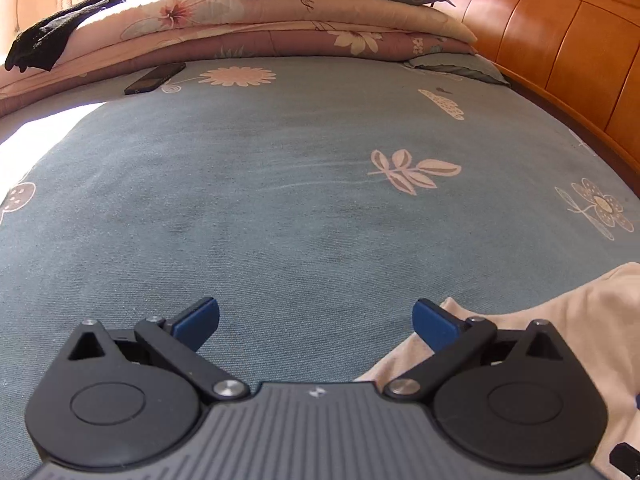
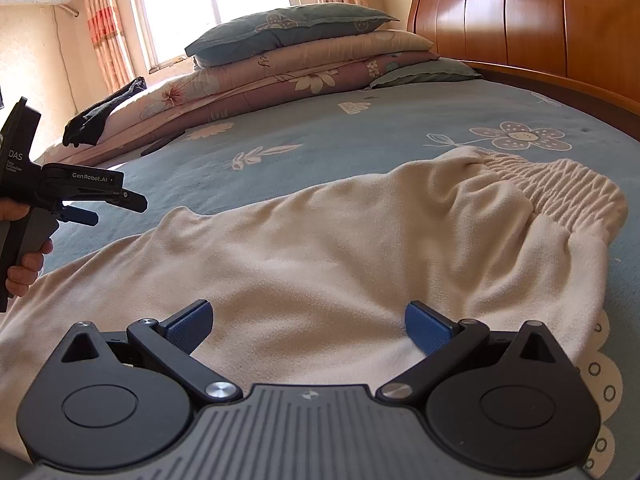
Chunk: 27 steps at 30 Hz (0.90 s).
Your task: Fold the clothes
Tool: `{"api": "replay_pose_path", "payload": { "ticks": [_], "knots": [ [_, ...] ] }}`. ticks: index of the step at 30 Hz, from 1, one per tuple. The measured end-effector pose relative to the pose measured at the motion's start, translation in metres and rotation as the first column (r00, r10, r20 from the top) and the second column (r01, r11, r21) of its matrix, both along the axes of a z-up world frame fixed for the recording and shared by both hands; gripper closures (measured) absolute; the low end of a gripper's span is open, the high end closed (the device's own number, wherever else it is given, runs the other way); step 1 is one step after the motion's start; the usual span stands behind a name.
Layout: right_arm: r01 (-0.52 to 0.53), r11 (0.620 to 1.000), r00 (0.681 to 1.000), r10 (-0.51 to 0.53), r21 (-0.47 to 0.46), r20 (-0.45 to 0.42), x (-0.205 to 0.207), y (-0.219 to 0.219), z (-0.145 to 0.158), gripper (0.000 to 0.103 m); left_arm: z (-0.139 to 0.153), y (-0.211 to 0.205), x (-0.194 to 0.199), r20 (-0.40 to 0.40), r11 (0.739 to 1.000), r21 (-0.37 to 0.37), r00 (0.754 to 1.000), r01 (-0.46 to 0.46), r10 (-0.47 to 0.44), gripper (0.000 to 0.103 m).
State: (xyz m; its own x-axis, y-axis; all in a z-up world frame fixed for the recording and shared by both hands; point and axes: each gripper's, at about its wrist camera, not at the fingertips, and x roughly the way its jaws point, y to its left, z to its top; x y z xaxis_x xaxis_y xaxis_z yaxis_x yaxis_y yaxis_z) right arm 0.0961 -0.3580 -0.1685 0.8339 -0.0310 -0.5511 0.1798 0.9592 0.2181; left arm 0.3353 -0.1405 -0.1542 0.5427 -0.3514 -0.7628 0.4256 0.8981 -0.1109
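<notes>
Cream trousers (image 2: pixel 340 256) with a gathered elastic waistband (image 2: pixel 568 188) lie flat across the blue floral bedsheet (image 2: pixel 320 140). My right gripper (image 2: pixel 308 326) is open and empty, hovering low over the middle of the trousers. My left gripper (image 1: pixel 316 322) is open and empty over the bare sheet (image 1: pixel 280 200), with an edge of the trousers (image 1: pixel 560 312) at its right finger. The left gripper also shows in the right wrist view (image 2: pixel 84 204) at the far left, held by a hand above the trousers' leg end.
Folded quilts (image 2: pixel 280 76) and a blue pillow (image 2: pixel 288 28) are stacked at the far end. A black garment (image 1: pixel 60 28) lies on the quilts. A dark phone (image 1: pixel 154 78) rests on the sheet. A wooden headboard (image 2: pixel 540 12) runs along the right.
</notes>
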Motion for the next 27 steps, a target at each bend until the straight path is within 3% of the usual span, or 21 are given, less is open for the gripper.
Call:
{"api": "replay_pose_path", "payload": {
  "ticks": [5, 7, 9, 12, 17, 23, 25, 27],
  "knots": [
    [0.0, 1.0, 1.0, 0.0, 0.007, 0.004, -0.001, 0.0, 0.0, 0.0, 0.005, -0.002, -0.001, -0.02, 0.999, -0.036, 0.999, 0.029, -0.03, 0.001],
    [-0.001, 1.0, 1.0, 0.001, 0.009, 0.005, -0.001, -0.001, 0.0, 0.0, -0.007, -0.014, 0.009, 0.001, 0.999, 0.031, 1.0, -0.015, 0.015, 0.001],
    [-0.001, 1.0, 1.0, 0.001, 0.012, 0.007, -0.001, -0.001, 0.0, 0.0, -0.01, -0.016, 0.019, 0.037, 0.998, 0.023, 0.998, -0.05, 0.05, 0.0],
    [-0.003, 1.0, 1.0, 0.002, 0.019, 0.01, -0.001, -0.002, 0.0, 0.0, -0.001, -0.016, 0.029, 0.022, 0.996, 0.025, 0.996, -0.084, 0.084, 0.001],
    [-0.002, 1.0, 1.0, 0.002, 0.02, 0.012, -0.001, -0.002, 0.0, 0.0, 0.032, 0.011, 0.002, 0.08, 0.999, 0.02, 0.996, -0.034, 0.032, 0.001],
    [-0.003, 1.0, 1.0, 0.003, 0.023, 0.013, -0.001, -0.004, -0.001, 0.0, 0.02, 0.059, -0.035, -0.035, 1.0, 0.007, 0.999, -0.025, 0.025, 0.001],
    [-0.003, 1.0, 1.0, 0.003, 0.022, 0.013, -0.001, -0.004, -0.001, 0.0, 0.008, 0.066, -0.04, -0.047, 0.999, 0.032, 0.999, -0.016, 0.018, 0.001],
    [-0.003, 1.0, 1.0, 0.003, 0.022, 0.013, -0.002, -0.004, 0.0, 0.0, 0.0, 0.068, -0.039, 0.025, 0.987, 0.146, 0.998, -0.067, 0.064, 0.0]
  ]
}}
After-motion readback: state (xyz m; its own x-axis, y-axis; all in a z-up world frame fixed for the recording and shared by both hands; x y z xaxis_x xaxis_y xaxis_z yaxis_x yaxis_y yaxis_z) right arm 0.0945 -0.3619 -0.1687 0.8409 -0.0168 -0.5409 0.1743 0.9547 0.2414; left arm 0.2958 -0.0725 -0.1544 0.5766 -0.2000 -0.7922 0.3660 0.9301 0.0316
